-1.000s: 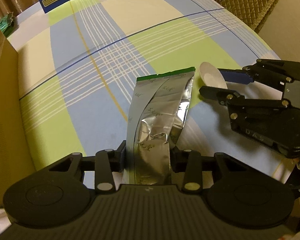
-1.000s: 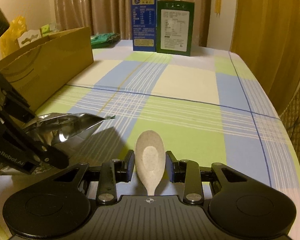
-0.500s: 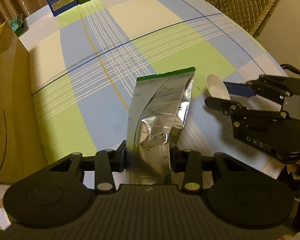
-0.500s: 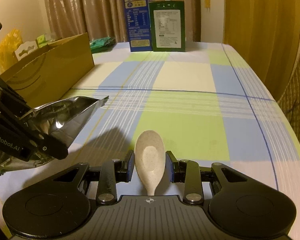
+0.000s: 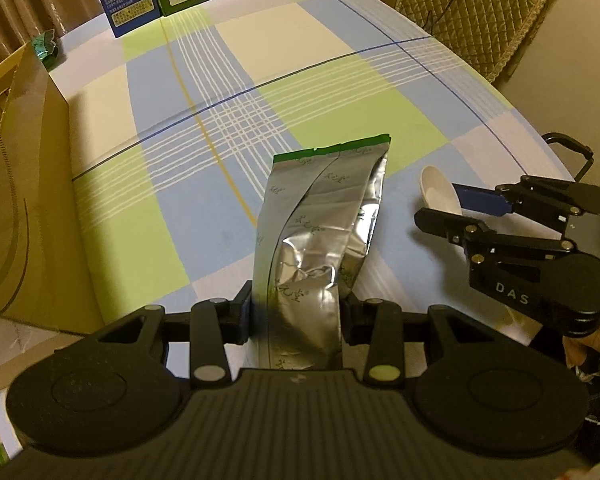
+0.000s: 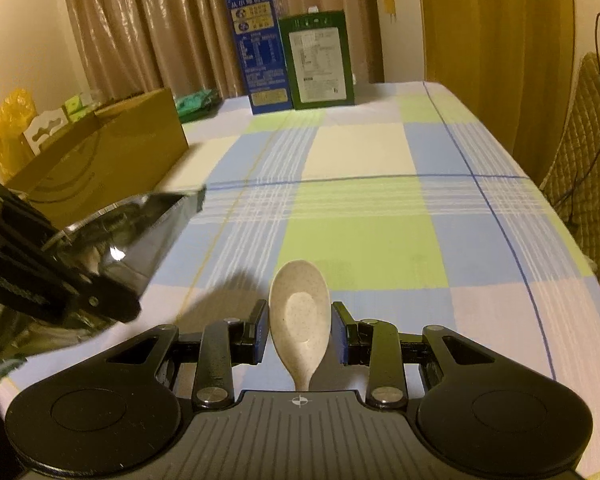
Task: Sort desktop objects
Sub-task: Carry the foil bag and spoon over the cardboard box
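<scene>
Checked cloth covers the bench [image 5: 340, 92]; the left hand-held gripper [image 5: 296, 312] clamps a crinkled silver foil pouch [image 5: 320, 236], the right hand-held gripper [image 6: 300, 334] a speckled beige spoon [image 6: 300, 312]. Both are mid-carry; next likely calls for release into the brown cardboard box [image 5: 24, 200] at nine o'clock.

Dim, yellowish indoor light, glare on the foil pouch [image 5: 316, 240], edges bent by fisheye
</scene>
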The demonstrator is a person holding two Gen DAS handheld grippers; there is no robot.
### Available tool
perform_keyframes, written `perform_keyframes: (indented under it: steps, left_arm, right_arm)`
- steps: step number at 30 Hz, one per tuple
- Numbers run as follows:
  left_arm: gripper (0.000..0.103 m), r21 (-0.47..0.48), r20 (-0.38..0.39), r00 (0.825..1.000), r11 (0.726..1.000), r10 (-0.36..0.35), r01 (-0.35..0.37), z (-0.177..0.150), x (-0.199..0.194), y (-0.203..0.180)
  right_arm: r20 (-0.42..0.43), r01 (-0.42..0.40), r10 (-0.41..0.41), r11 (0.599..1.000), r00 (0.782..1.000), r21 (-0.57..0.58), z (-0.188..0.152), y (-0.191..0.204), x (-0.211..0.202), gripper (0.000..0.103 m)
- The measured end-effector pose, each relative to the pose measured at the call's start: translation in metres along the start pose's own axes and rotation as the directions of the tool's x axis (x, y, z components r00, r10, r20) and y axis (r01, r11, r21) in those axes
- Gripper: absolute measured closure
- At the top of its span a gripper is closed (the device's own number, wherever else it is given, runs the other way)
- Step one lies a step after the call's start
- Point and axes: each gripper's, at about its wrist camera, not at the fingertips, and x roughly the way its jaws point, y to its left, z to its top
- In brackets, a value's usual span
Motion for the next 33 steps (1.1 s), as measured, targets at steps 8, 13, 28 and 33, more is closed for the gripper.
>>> perform_keyframes:
  steps: [8,13,28,33]
  left_arm:
    - [0.068,0.004,0.021,1.000,1.000,-0.002,0.002,-0.004,-0.022,-0.009]
    - [0.068,0.002,0.039,0.999,1.000,0.005,-0.005,-0.005,-0.042,-0.011]
    - [0.068,-0.037,0.106,0.994,0.999,0.018,-0.014,-0.005,-0.091,0.020]
    - [0.068,-0.068,0.128,0.991,0.997,0.034,-0.025,-0.007,-0.106,0.040]
  right_arm:
    - [0.030,-0.007,0.007,1.000,1.000,0.017,0.010,0.009,-0.025,0.073]
    - [0.056,-0.019,0.017,1.000,0.998,0.024,0.021,0.019,-0.041,0.073]
    - [0.103,-0.043,0.045,0.999,0.994,-0.019,0.065,0.061,-0.059,0.073]
    - [0.106,-0.064,0.070,0.996,0.992,-0.055,0.076,0.080,-0.056,0.073]
